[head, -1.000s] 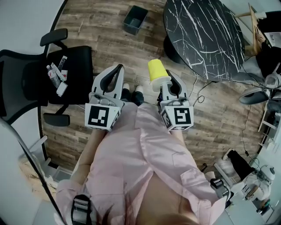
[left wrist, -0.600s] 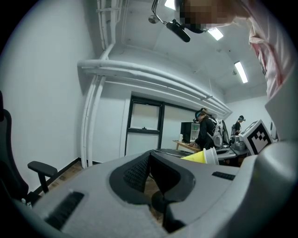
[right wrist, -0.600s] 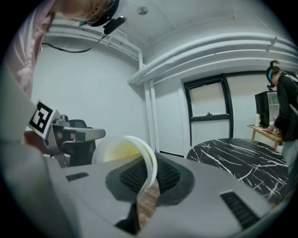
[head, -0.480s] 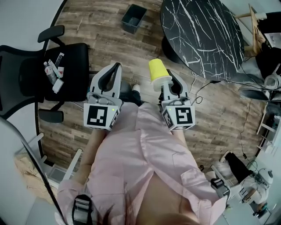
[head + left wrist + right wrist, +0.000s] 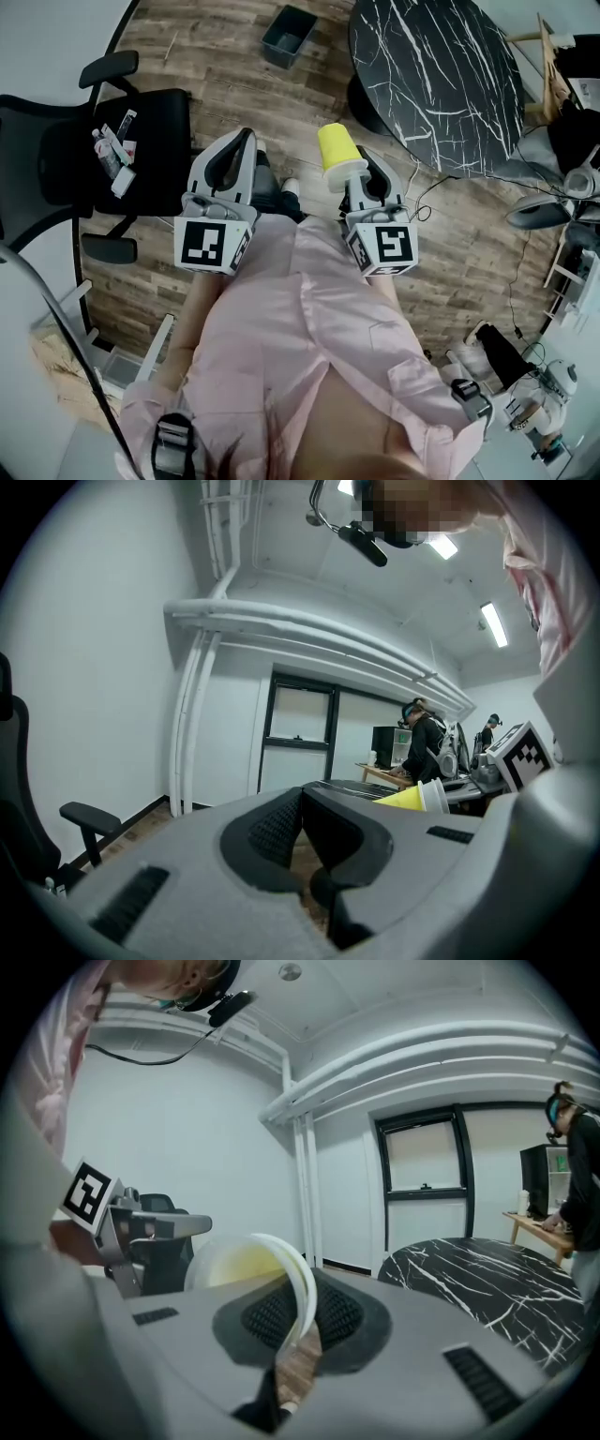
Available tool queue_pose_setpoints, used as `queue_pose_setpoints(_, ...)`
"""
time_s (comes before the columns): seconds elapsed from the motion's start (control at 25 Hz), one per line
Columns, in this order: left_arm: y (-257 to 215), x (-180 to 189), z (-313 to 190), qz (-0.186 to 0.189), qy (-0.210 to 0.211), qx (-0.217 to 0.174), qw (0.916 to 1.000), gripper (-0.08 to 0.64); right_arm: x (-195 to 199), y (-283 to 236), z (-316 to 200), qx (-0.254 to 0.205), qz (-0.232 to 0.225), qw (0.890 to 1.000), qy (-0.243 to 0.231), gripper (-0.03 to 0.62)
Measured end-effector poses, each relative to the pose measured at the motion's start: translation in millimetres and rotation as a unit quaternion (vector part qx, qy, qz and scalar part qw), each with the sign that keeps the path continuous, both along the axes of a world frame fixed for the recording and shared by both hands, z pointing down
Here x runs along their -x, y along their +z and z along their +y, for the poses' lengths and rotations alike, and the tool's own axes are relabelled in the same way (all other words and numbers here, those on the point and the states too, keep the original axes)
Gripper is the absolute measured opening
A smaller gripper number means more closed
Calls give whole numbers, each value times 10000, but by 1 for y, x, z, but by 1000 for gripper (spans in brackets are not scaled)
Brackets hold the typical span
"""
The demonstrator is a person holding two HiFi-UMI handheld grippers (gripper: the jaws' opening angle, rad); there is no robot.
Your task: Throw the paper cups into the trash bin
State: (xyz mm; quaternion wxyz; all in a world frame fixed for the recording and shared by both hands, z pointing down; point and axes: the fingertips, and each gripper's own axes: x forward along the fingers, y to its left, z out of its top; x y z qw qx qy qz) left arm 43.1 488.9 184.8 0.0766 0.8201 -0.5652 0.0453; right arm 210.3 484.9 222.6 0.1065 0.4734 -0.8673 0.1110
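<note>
Paper cup (image 5: 336, 148) (yellow) pinched by rim in right claw (image 5: 359, 173); left claw (image 5: 242, 142) closed, empty.

Right hand-held gripper (image 5: 360, 182) grips the yellow paper cup (image 5: 335, 150) by its rim; left hand-held gripper (image 5: 234, 155) alongside, tips together; trash bin (image 5: 288, 36) ahead.

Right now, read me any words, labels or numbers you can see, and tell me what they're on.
No text can be read here.
The packets on the chair: print too small to read.
The marker cubes: black-and-white square patterns only, no letters.
The yellow cup: plain, no print.
</note>
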Motion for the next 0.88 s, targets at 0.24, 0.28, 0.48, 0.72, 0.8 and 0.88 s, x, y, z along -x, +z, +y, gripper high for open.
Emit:
queue_pose_setpoints(0.24, 5, 22, -33, 119, 194, 202, 9995, 17, 24, -6, -31, 31, 10, 9998, 210, 41)
queue_pose_setpoints(0.28, 6, 26, -40, 89, 237, 234, 9994, 17, 29, -8, -36, 23, 21, 9997, 235, 41)
queue_pose_setpoints(0.48, 6, 50, -75, 74, 367, 281, 9989, 17, 52, -9, -61, 45, 16, 9992, 392, 41)
queue_pose_setpoints(0.72, 8, 69, -106, 147, 640, 316, 9973, 17, 80, -7, -89, 97, 35, 9982, 594, 41)
queue_pose_setpoints(0.8, 9, 76, -112, 200, 725, 338, 9966, 15, 89, -8, -96, 91, 31, 9978, 656, 41)
queue_pose_setpoints(0.88, 10, 82, -116, 276, 795, 349, 9958, 15, 97, -8, -99, 78, 14, 9974, 715, 41)
